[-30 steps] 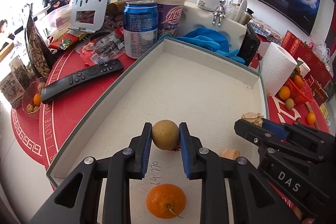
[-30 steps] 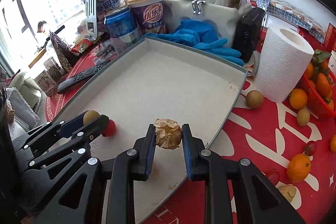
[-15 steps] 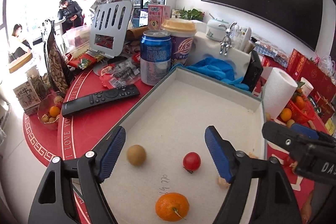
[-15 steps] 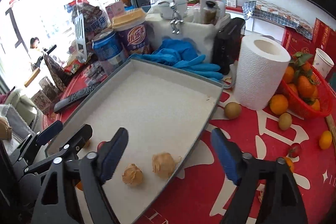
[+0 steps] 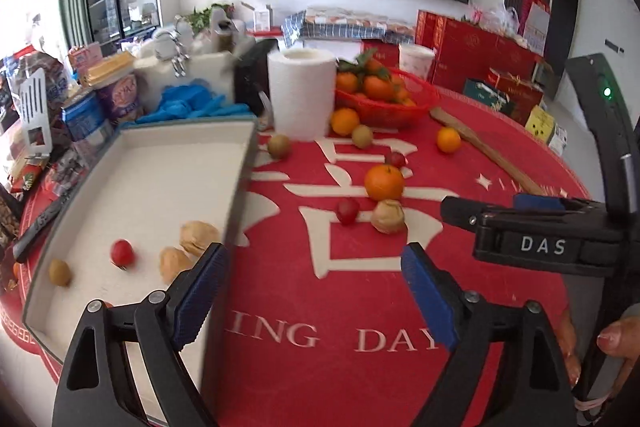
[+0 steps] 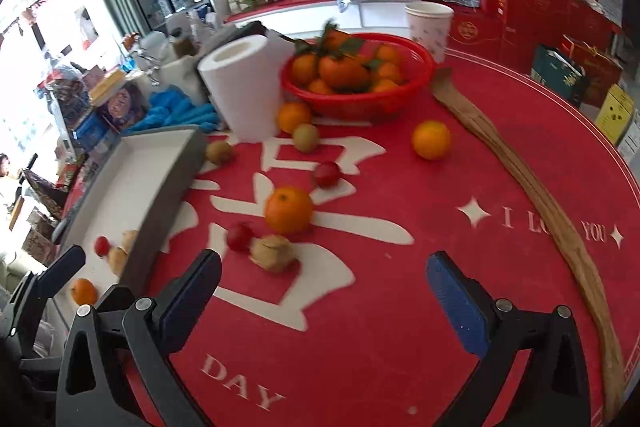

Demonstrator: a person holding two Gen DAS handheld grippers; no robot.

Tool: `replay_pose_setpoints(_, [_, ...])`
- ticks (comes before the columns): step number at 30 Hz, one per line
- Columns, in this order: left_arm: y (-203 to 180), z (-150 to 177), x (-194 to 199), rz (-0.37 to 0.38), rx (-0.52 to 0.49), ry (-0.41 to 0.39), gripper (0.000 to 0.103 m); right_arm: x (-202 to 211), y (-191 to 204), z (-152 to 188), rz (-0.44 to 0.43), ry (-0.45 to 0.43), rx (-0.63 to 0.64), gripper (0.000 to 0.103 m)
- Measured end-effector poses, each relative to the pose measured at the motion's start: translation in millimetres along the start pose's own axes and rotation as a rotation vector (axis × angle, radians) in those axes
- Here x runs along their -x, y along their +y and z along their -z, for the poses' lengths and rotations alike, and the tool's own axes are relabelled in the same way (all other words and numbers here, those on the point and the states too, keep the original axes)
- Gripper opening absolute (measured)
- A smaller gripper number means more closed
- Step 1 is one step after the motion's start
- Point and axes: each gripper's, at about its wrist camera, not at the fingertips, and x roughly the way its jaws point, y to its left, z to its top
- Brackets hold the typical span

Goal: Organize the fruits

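Red cloth — both tools (image 5: 316, 283) (image 6: 324, 291) agape, empty

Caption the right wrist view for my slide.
Open right gripper hovers over red tablecloth near a papery husked fruit beside the grey-walled tray.

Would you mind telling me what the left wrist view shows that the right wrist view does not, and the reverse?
Only the left wrist view shows the small brown fruit in the tray's near corner and the right gripper's body marked DAS. Only the right wrist view shows the small orange inside the tray. Both share the loose orange on the red tablecloth, the papery husked fruit beside it, the red basket and the paper roll. Both jaws are open.
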Motion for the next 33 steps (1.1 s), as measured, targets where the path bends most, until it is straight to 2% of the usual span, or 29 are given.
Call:
replay_pose_setpoints(4, [-21,14,-38,-0.036,0.012,0.124,0.090,-4,-39,19,0.079,0.020,-0.033,0.103])
replay_pose_setpoints(6, [-23,17,-48,-0.042,0.034,0.151,0.090,-5,-48,28,0.108,0.012,-0.028,0.103])
replay_pose_setpoints(11, [-23,13,-54,-0.070,0.045,0.122,0.091,-8,-55,34,0.141,0.015,-0.023,0.103])
replay_pose_setpoints(17, [-12,6,-63,-0.069,0.081,0.139,0.102,-13,-50,35,0.198,0.015,0.022,0.103])
replay_pose_setpoints(33, [-11,6,-64,-0.066,0.077,0.139,0.102,-13,-53,37,0.202,0.007,0.017,0.103])
